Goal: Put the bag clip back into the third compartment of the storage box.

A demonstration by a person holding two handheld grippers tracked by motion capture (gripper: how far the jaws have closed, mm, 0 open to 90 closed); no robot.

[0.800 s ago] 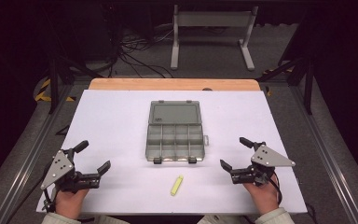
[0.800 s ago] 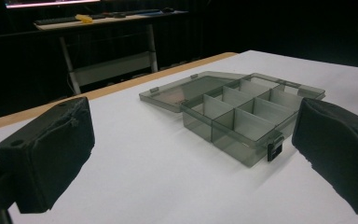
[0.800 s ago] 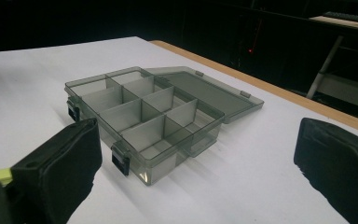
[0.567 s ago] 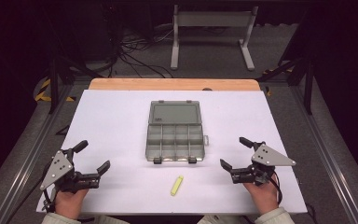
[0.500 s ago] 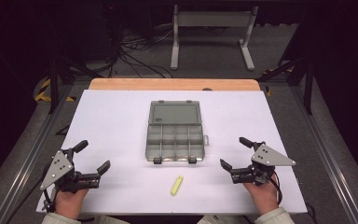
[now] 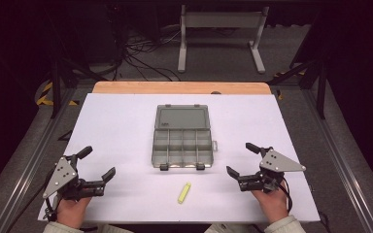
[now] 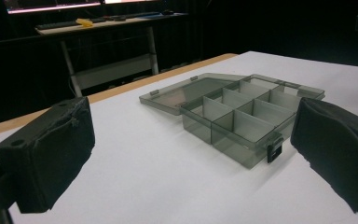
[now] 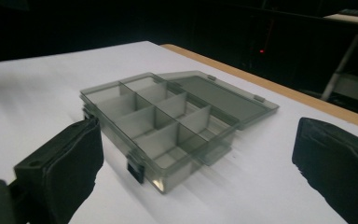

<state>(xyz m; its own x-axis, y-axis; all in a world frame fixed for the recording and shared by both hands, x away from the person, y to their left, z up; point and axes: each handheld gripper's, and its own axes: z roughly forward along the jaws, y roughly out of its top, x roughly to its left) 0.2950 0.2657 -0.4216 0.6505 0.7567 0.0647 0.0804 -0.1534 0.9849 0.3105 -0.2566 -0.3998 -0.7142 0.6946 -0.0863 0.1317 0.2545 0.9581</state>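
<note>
The white desk (image 6: 116, 121) is carrying an open grey compartment box (image 6: 182, 141) at its centre, lid lying flat. I am holding my left gripper (image 6: 96, 164) and right gripper (image 6: 246, 158) with fingers wide, flanking it. A yellow piece (image 6: 184, 192) is lying near the box's front.

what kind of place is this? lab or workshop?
Likely a lab data-collection rig: a white-covered table holding a lone compartment box, cables across the grey floor, metal framing alongside, and dark surroundings.
</note>
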